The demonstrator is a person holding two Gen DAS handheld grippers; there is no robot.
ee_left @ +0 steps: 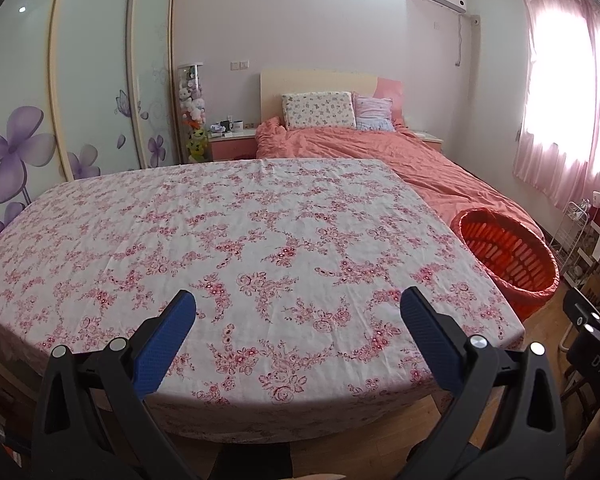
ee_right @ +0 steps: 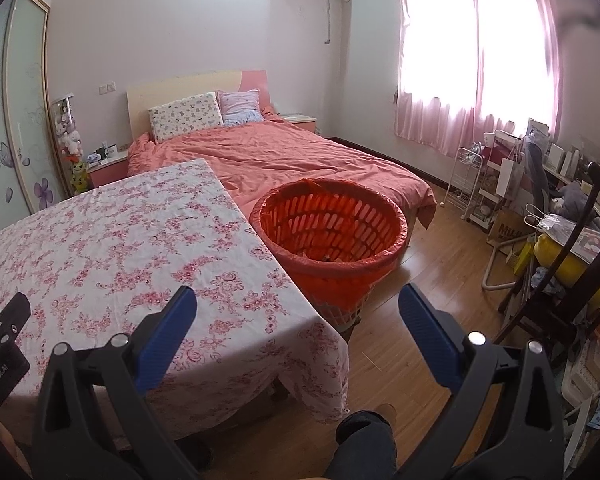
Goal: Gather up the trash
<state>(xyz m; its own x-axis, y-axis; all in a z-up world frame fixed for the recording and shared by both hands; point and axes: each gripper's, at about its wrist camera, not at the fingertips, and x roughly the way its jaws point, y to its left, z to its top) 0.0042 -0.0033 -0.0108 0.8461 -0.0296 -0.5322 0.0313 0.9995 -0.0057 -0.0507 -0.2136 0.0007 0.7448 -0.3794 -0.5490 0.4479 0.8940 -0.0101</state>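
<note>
Floral cloth on the desk (ee_left: 240,232) shows no litter; a few scraps lie inside the orange bin (ee_right: 332,232) beside it. Left gripper (ee_left: 298,304) and right gripper (ee_right: 298,304) hover, jaws spread, holding nothing. Collection looks finished.

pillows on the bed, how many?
2. Floral pillow leans on the headboard, left; striped pink pillow beside it, right. The duvet may hide more.

Basket (ee_right: 328,236) stands beside the table (ee_right: 100,240), its mouth unobstructed from above.
</note>
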